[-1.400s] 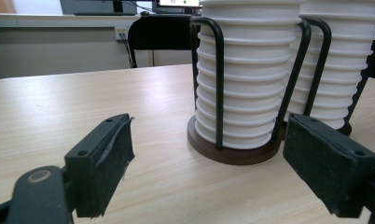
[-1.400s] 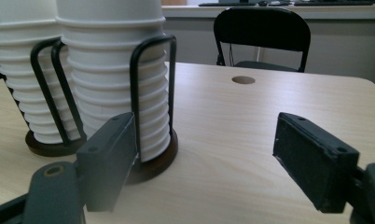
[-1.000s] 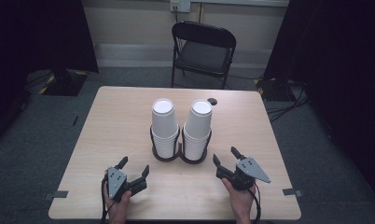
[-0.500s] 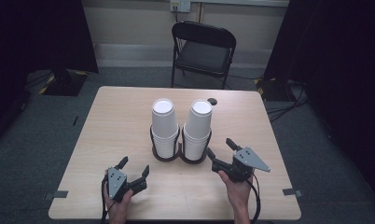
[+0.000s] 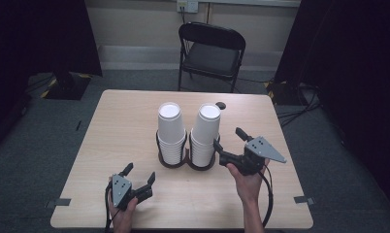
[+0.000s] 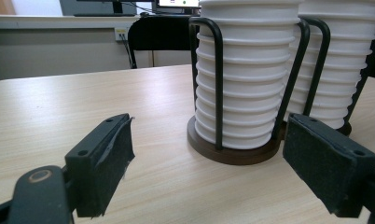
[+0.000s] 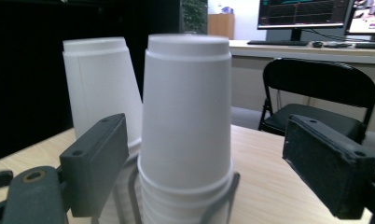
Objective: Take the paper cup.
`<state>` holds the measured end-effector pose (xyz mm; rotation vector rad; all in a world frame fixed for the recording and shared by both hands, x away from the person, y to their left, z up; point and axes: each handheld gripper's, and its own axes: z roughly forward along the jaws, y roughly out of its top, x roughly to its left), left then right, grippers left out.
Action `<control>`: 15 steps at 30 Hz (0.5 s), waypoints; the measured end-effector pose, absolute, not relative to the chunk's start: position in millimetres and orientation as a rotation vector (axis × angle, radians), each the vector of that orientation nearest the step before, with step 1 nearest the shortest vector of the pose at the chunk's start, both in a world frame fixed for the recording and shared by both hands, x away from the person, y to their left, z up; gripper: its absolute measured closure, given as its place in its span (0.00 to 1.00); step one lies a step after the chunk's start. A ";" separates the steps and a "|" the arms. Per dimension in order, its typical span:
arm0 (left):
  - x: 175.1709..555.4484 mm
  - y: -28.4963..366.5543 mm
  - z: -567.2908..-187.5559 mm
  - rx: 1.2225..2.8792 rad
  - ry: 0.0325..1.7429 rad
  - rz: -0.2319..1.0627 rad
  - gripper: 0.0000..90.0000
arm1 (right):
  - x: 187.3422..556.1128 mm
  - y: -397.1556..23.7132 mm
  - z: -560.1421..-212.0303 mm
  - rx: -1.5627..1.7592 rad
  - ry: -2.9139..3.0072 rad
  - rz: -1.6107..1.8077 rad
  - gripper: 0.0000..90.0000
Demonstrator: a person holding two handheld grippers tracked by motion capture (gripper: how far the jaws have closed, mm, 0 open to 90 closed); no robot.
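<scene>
Right gripper [image 5: 228, 144] has lifted off the table [image 5: 110, 126] since the earlier frames and moved up toward the right cup stack [image 5: 204, 133]; its jaws have just been opening and now stand wide apart with nothing pressed between the pads, though in the right gripper view that stack [image 7: 188, 126] sits framed between them, close ahead. Left gripper [image 5: 138, 177] has stayed at the near left edge of the table, jaws apart and empty, with the left stack [image 6: 244, 79] just beyond them in the left gripper view. Both stacks of white cups stand upside down in a dark wire holder [image 5: 173, 162] at the table's middle, the left stack [image 5: 170, 131] just beside the right one. A small dark disc [image 5: 221, 105] lies on the table behind the stacks. Farther off, a black folding chair [image 5: 211, 51] stands at the far side.
</scene>
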<state>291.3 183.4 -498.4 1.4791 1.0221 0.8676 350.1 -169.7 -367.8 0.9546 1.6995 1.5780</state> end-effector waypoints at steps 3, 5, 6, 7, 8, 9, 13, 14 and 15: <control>290.8 183.5 -498.6 1.470 1.024 0.873 0.17 | 357.3 -162.2 -359.6 0.925 1.732 1.589 0.15; 291.4 183.4 -498.4 1.474 1.027 0.871 0.17 | 359.4 -161.0 -358.2 0.924 1.734 1.597 0.15; 291.8 183.4 -498.3 1.482 1.022 0.866 0.17 | 363.5 -158.4 -354.1 0.918 1.752 1.609 0.15; 291.8 183.4 -498.3 1.482 1.022 0.866 0.17 | 364.9 -157.4 -352.8 0.912 1.748 1.605 0.15; 290.6 183.1 -498.6 1.473 1.019 0.878 0.17 | 367.2 -156.2 -351.2 0.911 1.746 1.603 0.15; 290.6 183.1 -498.6 1.473 1.019 0.878 0.17 | 370.0 -155.7 -350.4 0.910 1.750 1.606 0.15; 290.8 183.3 -498.5 1.469 1.026 0.880 0.17 | 379.8 -153.9 -348.9 0.920 1.763 1.604 0.15; 290.6 183.5 -498.7 1.465 1.024 0.876 0.17 | 382.8 -153.1 -348.8 0.922 1.767 1.606 0.15; 290.6 183.5 -498.7 1.465 1.024 0.876 0.17 | 382.8 -153.1 -348.8 0.922 1.767 1.606 0.15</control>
